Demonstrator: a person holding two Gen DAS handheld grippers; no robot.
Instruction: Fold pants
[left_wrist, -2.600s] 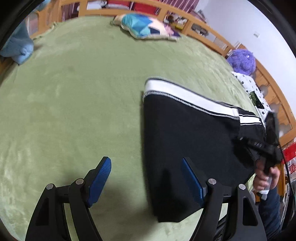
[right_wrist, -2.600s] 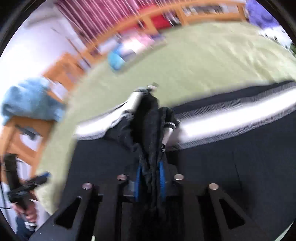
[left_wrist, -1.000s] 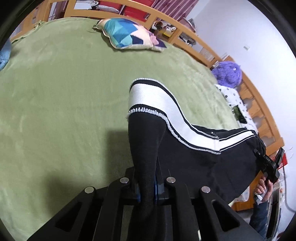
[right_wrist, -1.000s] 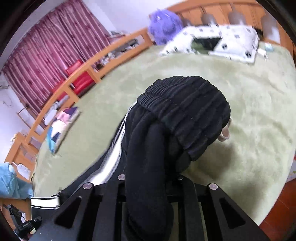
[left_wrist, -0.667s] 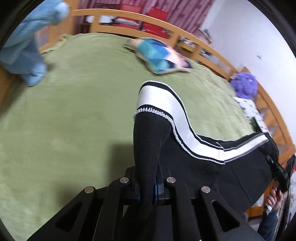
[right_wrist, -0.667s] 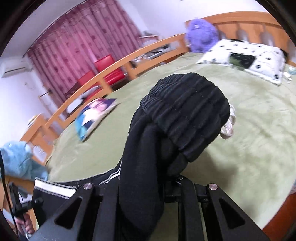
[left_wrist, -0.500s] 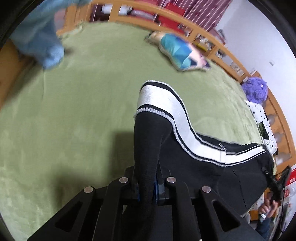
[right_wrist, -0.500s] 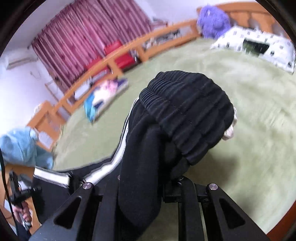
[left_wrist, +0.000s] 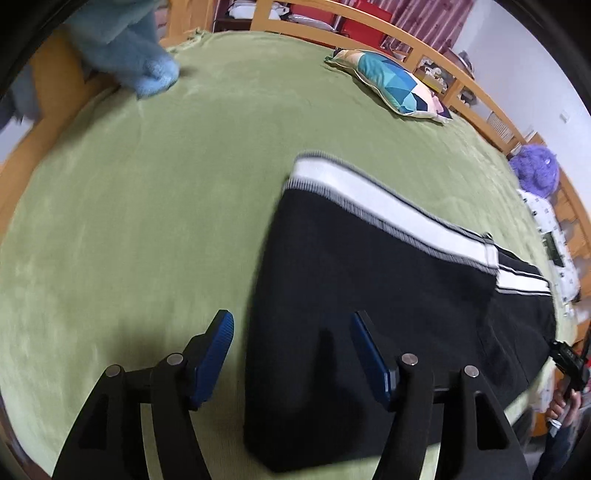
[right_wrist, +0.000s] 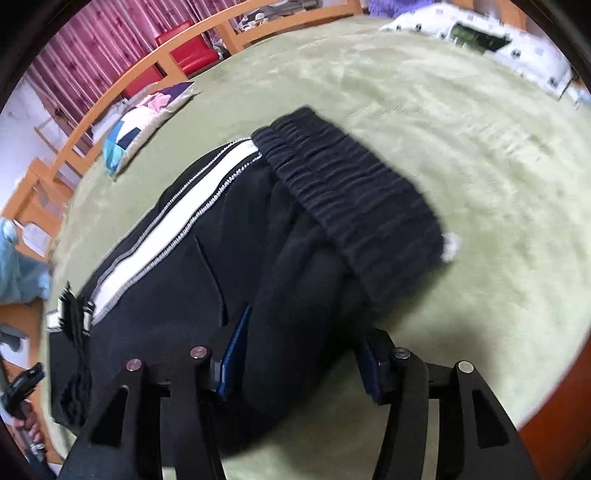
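Observation:
Black pants with a white side stripe lie flat on the green bed cover. My left gripper hovers over the leg end with its jaws opening. The pants' edge lies between the blue pads, which do not press on it. In the right wrist view the ribbed waistband lies folded over on the cover. My right gripper is opening too. Bunched black fabric sits loose between its fingers.
A wooden rail runs round the bed. On the cover lie a blue plush cloth, a patterned cushion, a purple plush toy and a spotted white pillow. Red chairs stand beyond.
Both grippers went from shut on the pants to open. The lifted leg end and waistband have dropped onto the bed, and both hands have come lower.

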